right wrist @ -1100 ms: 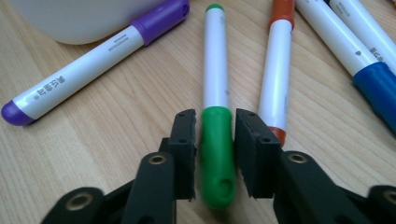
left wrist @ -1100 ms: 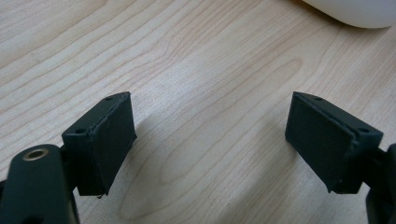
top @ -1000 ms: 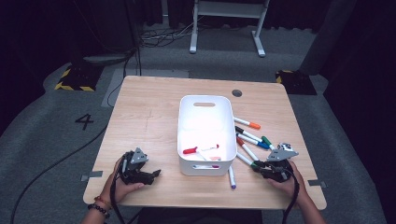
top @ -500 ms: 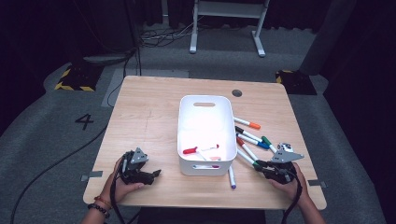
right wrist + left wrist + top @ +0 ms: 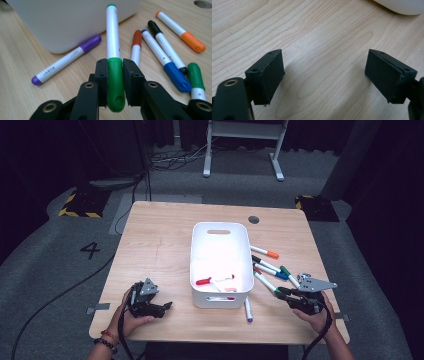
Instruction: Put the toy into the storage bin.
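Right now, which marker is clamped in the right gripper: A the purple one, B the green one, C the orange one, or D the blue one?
B: in the right gripper view the right gripper has both jaws pressed on the green marker, at its cap.

Left hand-held gripper (image 5: pixel 324 75) gapes wide; right hand-held gripper (image 5: pixel 115 75) is clamped.

Lab or studio: hazard-taped floor (image 5: pixel 79 206), numbered carpet, dark curtains.
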